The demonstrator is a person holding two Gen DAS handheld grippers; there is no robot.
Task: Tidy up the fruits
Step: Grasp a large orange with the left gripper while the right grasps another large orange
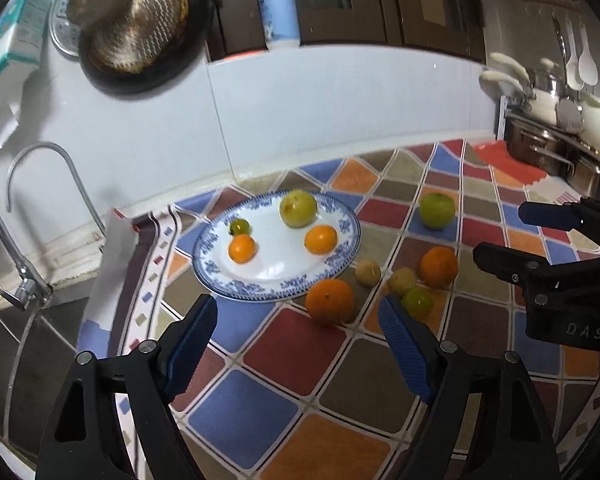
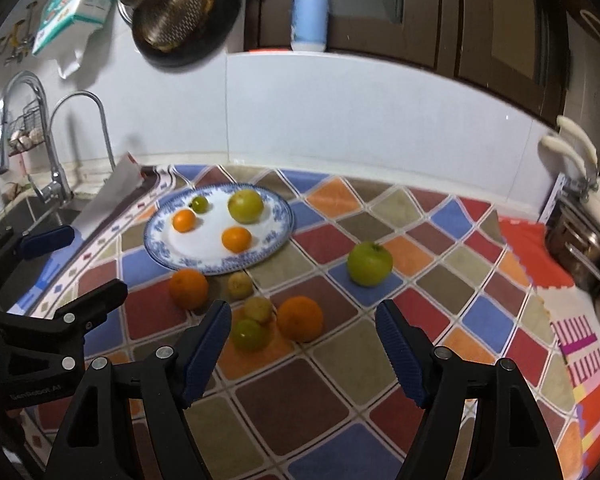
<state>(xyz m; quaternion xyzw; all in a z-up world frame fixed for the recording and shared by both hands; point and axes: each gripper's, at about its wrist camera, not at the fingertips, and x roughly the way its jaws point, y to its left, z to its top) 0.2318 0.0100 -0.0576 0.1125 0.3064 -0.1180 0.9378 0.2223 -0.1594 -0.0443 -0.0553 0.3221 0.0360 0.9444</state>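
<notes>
Both grippers, left and right, spread, holding nothing, above cloth. Near: two oranges, small fruits loose on cloth. Beyond: apple. Farthest: plate bearing four fruits.
</notes>
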